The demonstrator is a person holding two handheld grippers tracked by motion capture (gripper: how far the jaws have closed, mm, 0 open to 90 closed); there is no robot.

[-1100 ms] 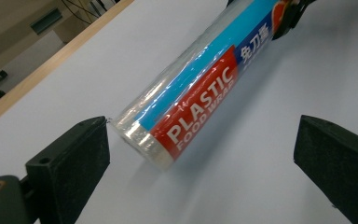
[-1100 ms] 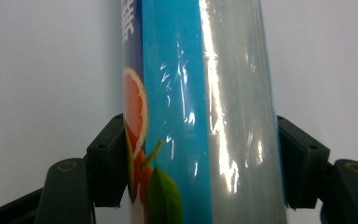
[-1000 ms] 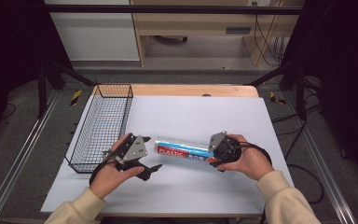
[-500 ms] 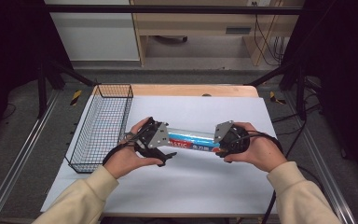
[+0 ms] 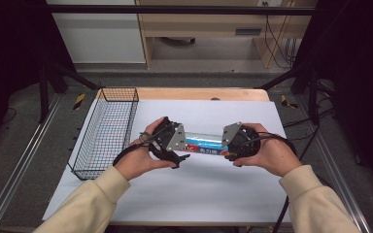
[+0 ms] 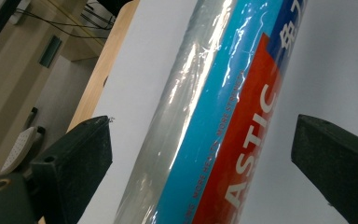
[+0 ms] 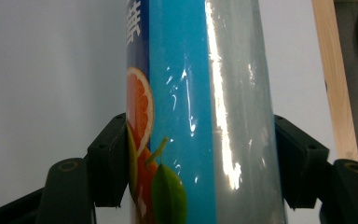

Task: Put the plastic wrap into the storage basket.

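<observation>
- Blue-and-red plastic wrap roll (image 5: 205, 144) hangs level over the white table sheet (image 5: 209, 189), beside the wire basket (image 5: 104, 133).
- Right gripper (image 7: 198, 161) is clenched on one end.
- Left gripper (image 6: 200, 158) is released, its jaws straddling the other end.

A: Roll (image 5: 204, 144) ends? Hidden in high view, left gripper (image 5: 171, 141) & right gripper (image 5: 234, 141) cover them

B: Label cut off by frame edges in both gripper views, small print too blurry to read
</observation>
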